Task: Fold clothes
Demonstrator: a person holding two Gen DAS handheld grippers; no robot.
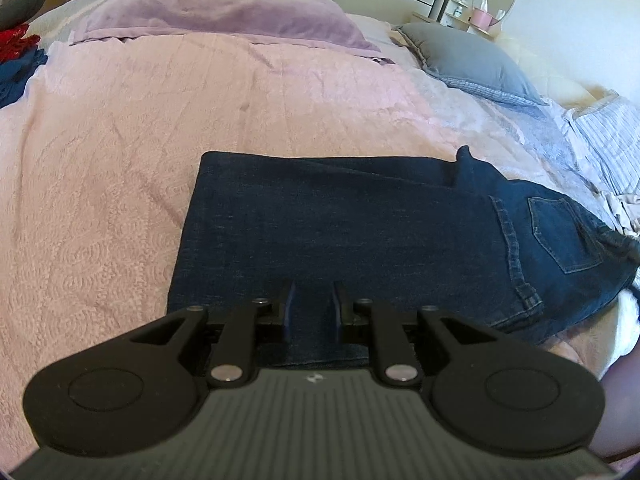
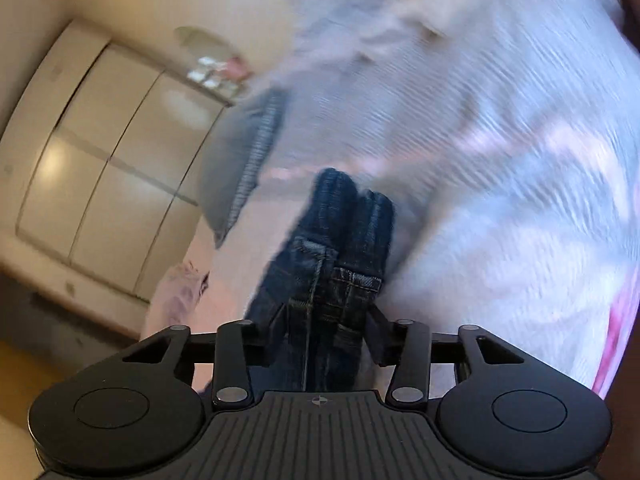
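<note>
The jeans lie folded on the pink bedspread. The left gripper pinches their near edge; the right gripper clamps the thick waistband. Denim looks heavy, stiff, unslippery; doubled edges and seams offer the surest hold.

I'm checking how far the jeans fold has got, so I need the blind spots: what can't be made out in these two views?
- Left wrist view: the near edge of the jeans is hidden under the left gripper, so its grip is unclear.
- Left wrist view: the waistband end is cut off at the right edge.
- Right wrist view: the bedding is motion-blurred.
- Right wrist view: beyond the bunched denim in the right gripper, the jeans are out of frame.
</note>
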